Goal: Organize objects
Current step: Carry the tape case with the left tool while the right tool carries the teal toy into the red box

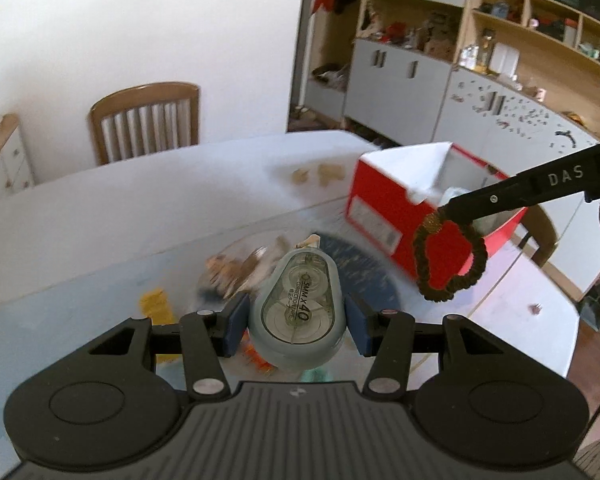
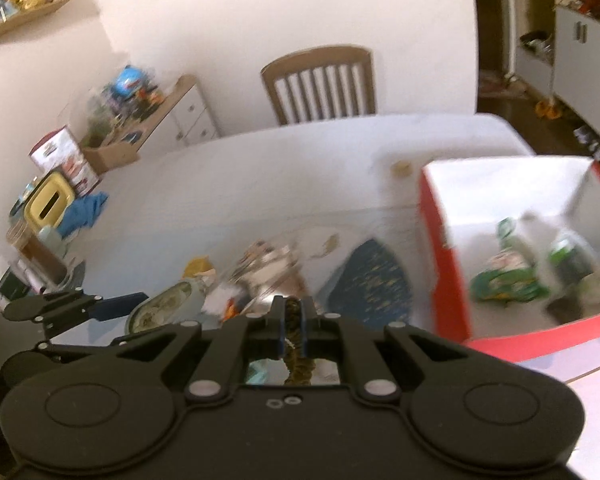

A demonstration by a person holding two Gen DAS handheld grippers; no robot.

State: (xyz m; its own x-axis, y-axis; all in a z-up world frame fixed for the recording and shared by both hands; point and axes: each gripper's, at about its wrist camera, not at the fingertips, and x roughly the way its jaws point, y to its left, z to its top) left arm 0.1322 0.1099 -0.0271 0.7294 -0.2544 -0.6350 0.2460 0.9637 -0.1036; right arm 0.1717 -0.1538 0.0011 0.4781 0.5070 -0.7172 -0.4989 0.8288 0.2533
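Both tongs grip: glossy oval correction tape [image 1: 296,308]; seemingly ruffled fabric scrunchie [image 1: 450,260].

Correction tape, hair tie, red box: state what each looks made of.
Correction tape: smooth plastic, grey shell with a clear window showing the spools inside.
Hair tie: fabric-covered elastic, by its ribbed, gathered, matte brown surface.
Red box: likely cardboard, glossy red outside, plain white inside, with thin folded walls.
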